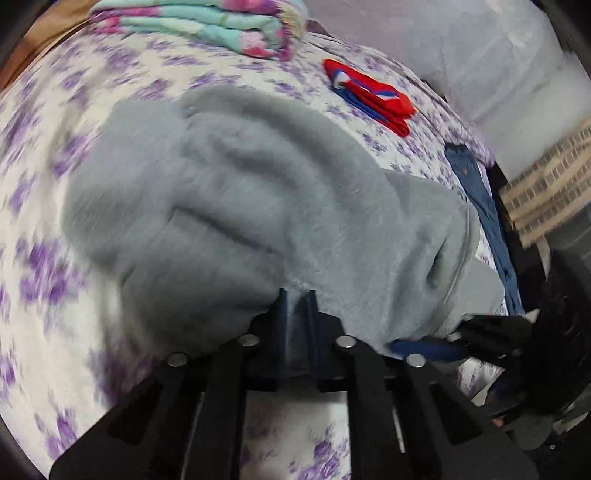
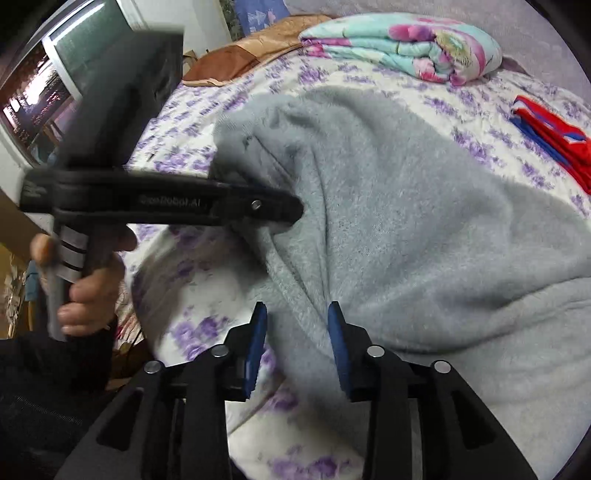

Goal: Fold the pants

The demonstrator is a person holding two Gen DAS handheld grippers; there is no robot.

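Two handheld grippers work a pair of grey fleece pants (image 1: 236, 192) lying bunched on a purple-flowered bedspread (image 1: 33, 206). Left gripper (image 1: 295, 295) — fingers pinched together on a fold of the pants. Right gripper (image 2: 297, 314) — blue pads (image 2: 256, 343) apart, fabric lying between them, unclamped. Folded red-and-blue clothing (image 1: 373, 96) and a pastel blanket (image 1: 207, 26) sit beyond.
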